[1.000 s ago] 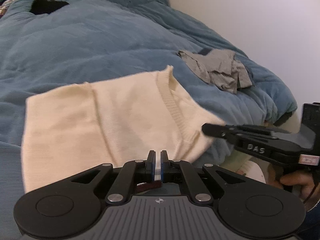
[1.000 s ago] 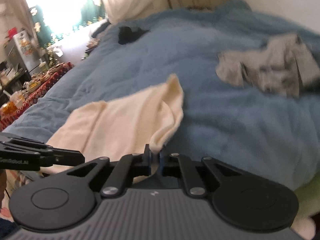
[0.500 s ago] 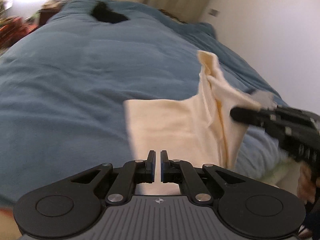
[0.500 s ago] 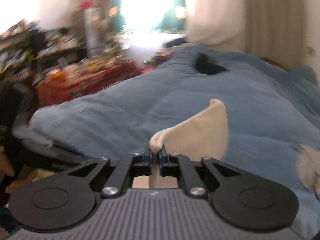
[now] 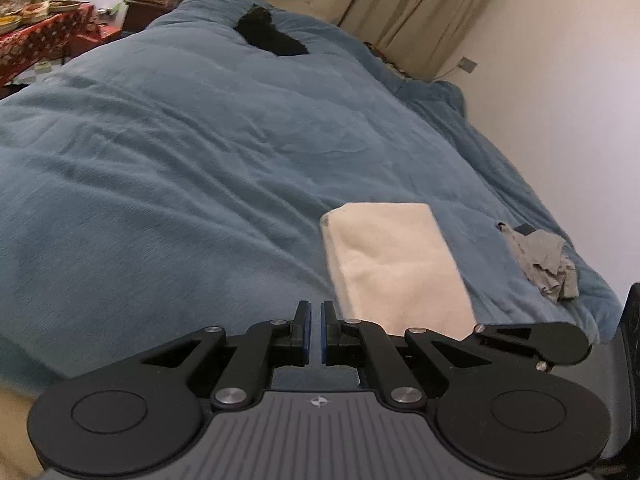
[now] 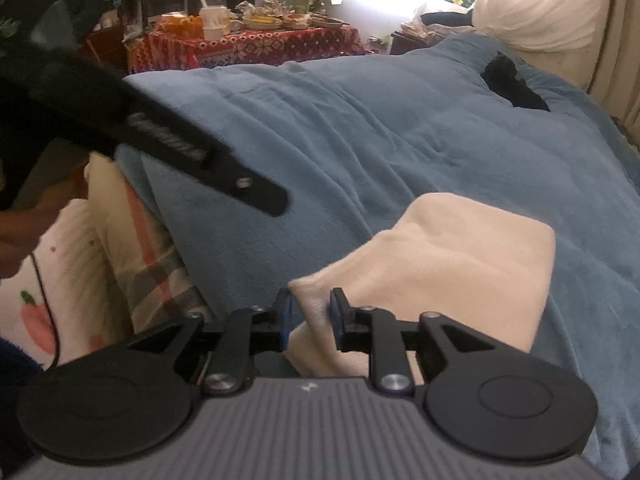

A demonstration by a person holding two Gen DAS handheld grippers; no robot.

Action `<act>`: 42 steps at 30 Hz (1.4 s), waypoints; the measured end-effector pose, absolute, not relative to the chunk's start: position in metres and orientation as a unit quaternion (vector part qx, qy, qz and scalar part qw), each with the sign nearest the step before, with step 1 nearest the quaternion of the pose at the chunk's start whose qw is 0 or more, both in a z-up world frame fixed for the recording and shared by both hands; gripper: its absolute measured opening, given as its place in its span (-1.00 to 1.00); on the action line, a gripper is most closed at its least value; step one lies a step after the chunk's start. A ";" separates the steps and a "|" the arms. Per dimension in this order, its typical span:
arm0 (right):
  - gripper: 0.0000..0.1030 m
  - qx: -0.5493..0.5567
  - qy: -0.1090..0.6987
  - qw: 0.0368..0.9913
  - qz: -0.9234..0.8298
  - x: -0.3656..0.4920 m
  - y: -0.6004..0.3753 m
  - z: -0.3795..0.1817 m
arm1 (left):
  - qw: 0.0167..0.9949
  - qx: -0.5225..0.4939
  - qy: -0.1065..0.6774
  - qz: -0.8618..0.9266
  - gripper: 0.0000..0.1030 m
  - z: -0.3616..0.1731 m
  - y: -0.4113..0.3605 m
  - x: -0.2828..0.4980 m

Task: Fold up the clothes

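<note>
One folded cream sweater [image 5: 394, 264] lies lengthwise up the bed [image 5: 200, 152]; the right tool [image 6: 310, 314] is opening around its near corner, the left tool [image 5: 316, 330] closed, empty.

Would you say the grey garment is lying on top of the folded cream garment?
No, the grey garment lies crumpled on the blue duvet, apart from the cream garment.

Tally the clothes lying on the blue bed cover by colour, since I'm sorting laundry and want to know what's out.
Cream: 1, the folded cream knit top
Grey: 1, the crumpled grey garment
Black: 1, the dark black item near the far end; too dark to tell what it is
Total: 3
</note>
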State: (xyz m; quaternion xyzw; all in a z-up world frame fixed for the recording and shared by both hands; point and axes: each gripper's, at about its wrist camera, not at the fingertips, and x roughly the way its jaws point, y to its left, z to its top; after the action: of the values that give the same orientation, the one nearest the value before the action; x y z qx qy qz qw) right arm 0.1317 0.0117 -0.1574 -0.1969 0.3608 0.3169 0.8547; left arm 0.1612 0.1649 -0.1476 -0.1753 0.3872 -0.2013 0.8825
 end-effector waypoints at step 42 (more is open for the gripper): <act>-0.78 -0.142 0.383 0.886 0.219 0.102 -0.118 -0.158 | 0.830 -0.196 0.452 -0.261 -0.77 -0.169 0.115 0.157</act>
State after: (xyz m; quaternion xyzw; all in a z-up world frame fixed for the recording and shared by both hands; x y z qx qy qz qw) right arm 0.1016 -0.1177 -0.1585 -0.1424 0.3833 0.2188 0.8860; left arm 0.1569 0.1153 -0.1693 -0.1960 0.4516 -0.2615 0.8303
